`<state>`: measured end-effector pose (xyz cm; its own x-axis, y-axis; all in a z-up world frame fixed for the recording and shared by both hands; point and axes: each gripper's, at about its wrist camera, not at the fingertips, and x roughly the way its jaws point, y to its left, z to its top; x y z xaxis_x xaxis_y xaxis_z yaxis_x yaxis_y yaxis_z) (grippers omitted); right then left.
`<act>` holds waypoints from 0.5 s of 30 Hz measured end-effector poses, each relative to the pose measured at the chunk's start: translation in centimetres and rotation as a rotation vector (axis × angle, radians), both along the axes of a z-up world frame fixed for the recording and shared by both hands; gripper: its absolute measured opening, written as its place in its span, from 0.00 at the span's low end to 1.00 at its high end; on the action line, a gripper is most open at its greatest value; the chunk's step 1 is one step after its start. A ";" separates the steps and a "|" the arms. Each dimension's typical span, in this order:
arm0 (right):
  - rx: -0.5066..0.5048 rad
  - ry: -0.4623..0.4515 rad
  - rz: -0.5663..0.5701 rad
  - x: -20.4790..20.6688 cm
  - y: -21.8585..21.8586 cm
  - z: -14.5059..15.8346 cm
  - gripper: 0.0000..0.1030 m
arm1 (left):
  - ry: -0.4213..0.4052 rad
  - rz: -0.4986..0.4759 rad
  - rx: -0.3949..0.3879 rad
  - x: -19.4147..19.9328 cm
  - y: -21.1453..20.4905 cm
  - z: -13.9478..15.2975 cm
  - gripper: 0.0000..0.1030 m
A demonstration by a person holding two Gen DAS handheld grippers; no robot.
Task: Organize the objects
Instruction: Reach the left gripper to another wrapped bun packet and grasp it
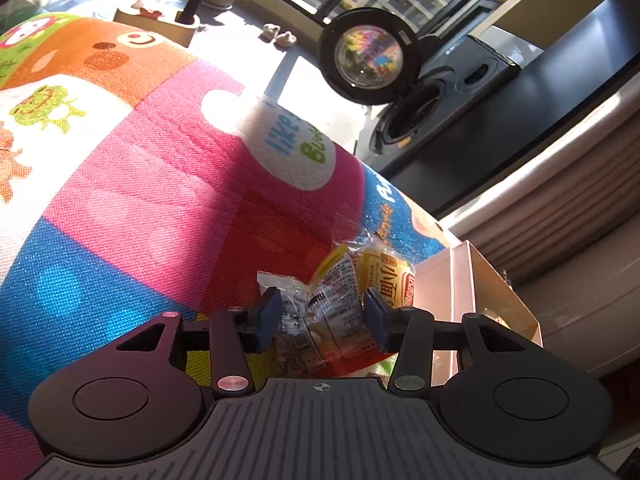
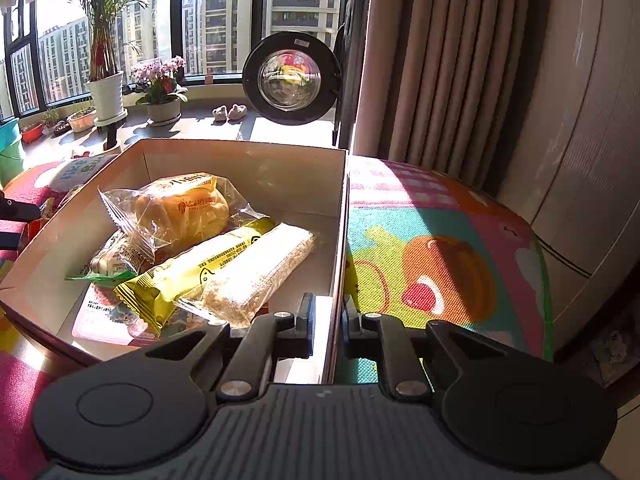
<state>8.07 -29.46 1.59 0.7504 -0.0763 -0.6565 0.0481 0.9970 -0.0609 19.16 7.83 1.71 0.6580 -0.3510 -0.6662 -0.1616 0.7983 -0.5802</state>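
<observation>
Over the bright cartoon-printed play mat (image 1: 132, 184), the left gripper (image 1: 323, 316) has its blue-padded fingers (image 1: 267, 312) spread apart around a clear-wrapped yellow snack packet (image 1: 334, 292), without pinching it. A second yellow packet with red lettering (image 1: 390, 276) lies just beside it, next to the pale pink cardboard box (image 1: 460, 280). To the right, the right gripper (image 2: 326, 322) has its fingers clenched on the box's near right wall (image 2: 338, 240). Inside the box lie a wrapped golden bun (image 2: 182, 212), a yellow-green snack bar (image 2: 192, 276) and a clear-wrapped puffed rice bar (image 2: 260, 276).
</observation>
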 end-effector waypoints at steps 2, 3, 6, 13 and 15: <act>0.000 0.000 0.000 0.0 0.0 0.0 0.13 | 0.004 -0.003 -0.008 -0.4 0.2 0.0 0.49; 0.000 0.000 -0.001 0.0 0.0 0.0 0.13 | 0.008 -0.002 -0.017 -0.6 0.3 0.0 0.49; 0.003 0.001 -0.001 0.0 0.1 0.0 0.15 | 0.036 0.012 -0.059 -0.8 0.5 -0.3 0.49; 0.003 0.002 -0.004 -0.1 0.2 0.0 0.16 | 0.033 0.028 -0.036 -0.5 -0.5 -0.1 0.54; 0.003 0.002 -0.004 -0.1 0.2 0.0 0.16 | 0.018 0.008 0.010 -0.6 -1.2 0.1 0.55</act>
